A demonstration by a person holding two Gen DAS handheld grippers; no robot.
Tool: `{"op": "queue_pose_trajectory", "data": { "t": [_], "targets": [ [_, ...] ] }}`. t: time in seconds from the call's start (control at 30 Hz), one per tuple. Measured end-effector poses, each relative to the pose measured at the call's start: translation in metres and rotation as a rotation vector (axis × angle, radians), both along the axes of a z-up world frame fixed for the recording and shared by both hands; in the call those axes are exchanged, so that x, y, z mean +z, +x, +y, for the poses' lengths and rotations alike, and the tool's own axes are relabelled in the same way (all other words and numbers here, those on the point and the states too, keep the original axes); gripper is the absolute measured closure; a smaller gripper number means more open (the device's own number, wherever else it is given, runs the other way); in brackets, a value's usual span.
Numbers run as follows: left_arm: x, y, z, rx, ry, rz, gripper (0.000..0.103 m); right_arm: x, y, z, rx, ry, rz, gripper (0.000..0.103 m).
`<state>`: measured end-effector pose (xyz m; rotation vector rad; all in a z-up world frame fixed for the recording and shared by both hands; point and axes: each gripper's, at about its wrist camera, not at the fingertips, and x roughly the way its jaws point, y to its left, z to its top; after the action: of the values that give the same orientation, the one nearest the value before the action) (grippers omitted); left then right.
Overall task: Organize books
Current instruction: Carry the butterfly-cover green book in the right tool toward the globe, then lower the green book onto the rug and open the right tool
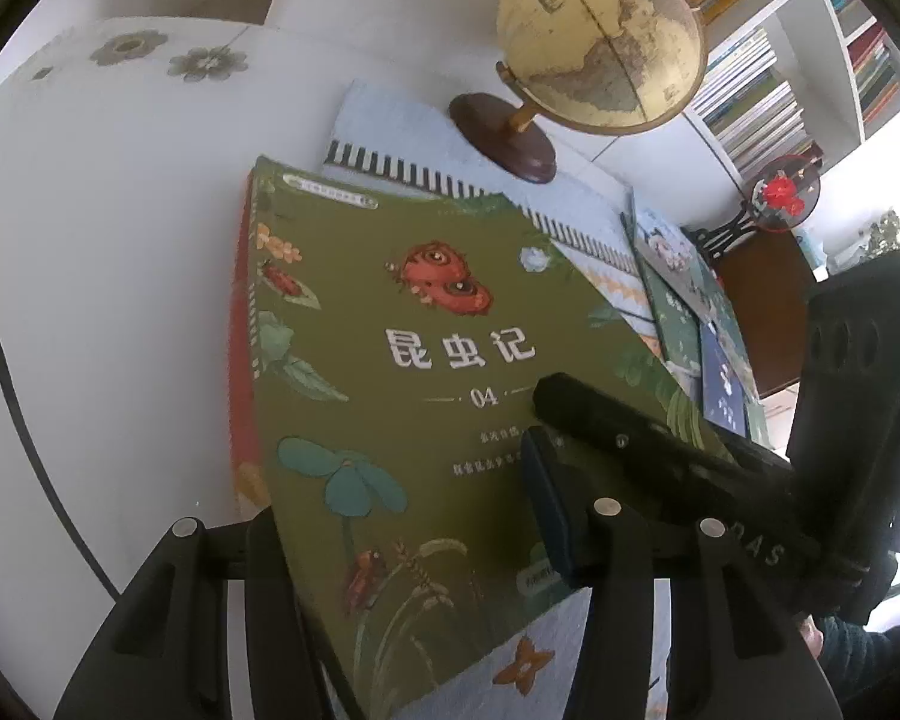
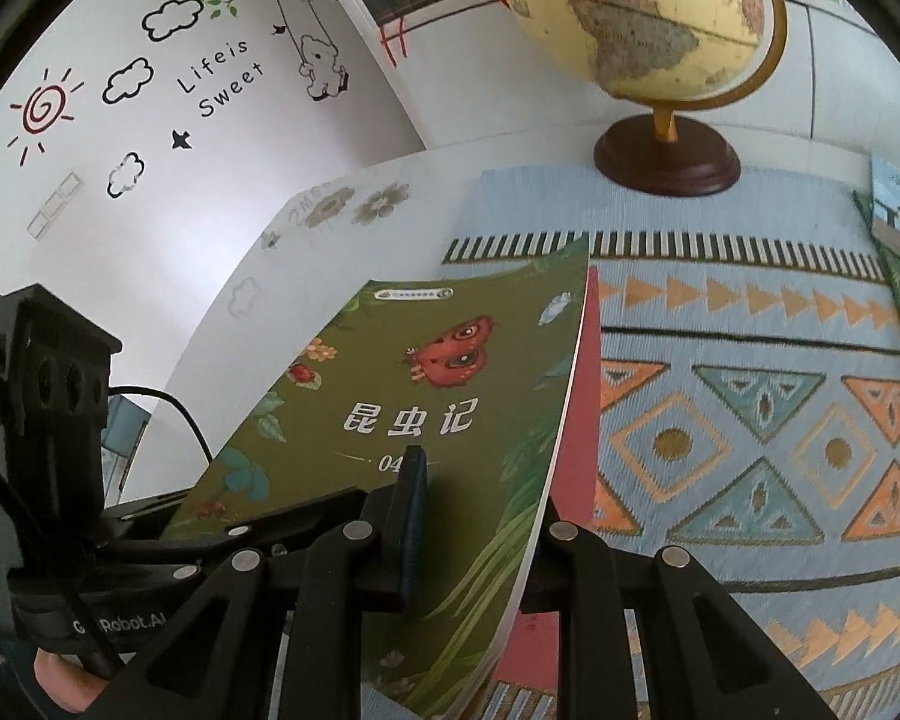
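A green picture book [image 1: 390, 360] with a red butterfly and white title is tilted up over the table. My left gripper [image 1: 399, 480] is shut on its near edge: the blue pad [image 1: 546, 498] presses on the cover and the other finger [image 1: 270, 564] is under the left side. A red book [image 1: 241, 330] shows beneath its left edge. My right gripper [image 2: 486, 492] is shut on the same green book [image 2: 426, 396], one pad [image 2: 411, 510] on the cover and the other finger [image 2: 564, 540] behind the page edge. The red book [image 2: 576, 450] shows to the right of that edge.
A globe [image 1: 600, 42] on a dark wooden base [image 2: 666, 162] stands behind, on a blue patterned mat [image 2: 750, 420]. More picture books [image 1: 678, 300] lie at the right of the mat. Full bookshelves [image 1: 750, 90] line the back. A black cable [image 1: 18, 408] crosses the white table.
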<state>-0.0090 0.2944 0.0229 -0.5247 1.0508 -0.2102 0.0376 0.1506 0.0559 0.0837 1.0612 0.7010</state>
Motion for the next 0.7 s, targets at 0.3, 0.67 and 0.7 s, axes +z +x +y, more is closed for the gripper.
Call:
{"op": "queue_pose_trajectory", "data": {
  "t": [0.3,0.67,0.7],
  "targets": [
    [-0.008,-0.028,0.020,0.121,0.024,0.102,0.052,-0.033,0.006,-0.008,0.006,0.003,0.214,0.069],
    [0.022,-0.079,-0.011,0.182,0.056,0.029,0.052,-0.027,-0.033,-0.065,0.020,-0.043,0.201,0.067],
    [0.027,-0.082,-0.023,0.176,0.072,0.018,0.052,-0.023,-0.037,-0.075,0.012,-0.041,0.194,0.067]
  ]
}}
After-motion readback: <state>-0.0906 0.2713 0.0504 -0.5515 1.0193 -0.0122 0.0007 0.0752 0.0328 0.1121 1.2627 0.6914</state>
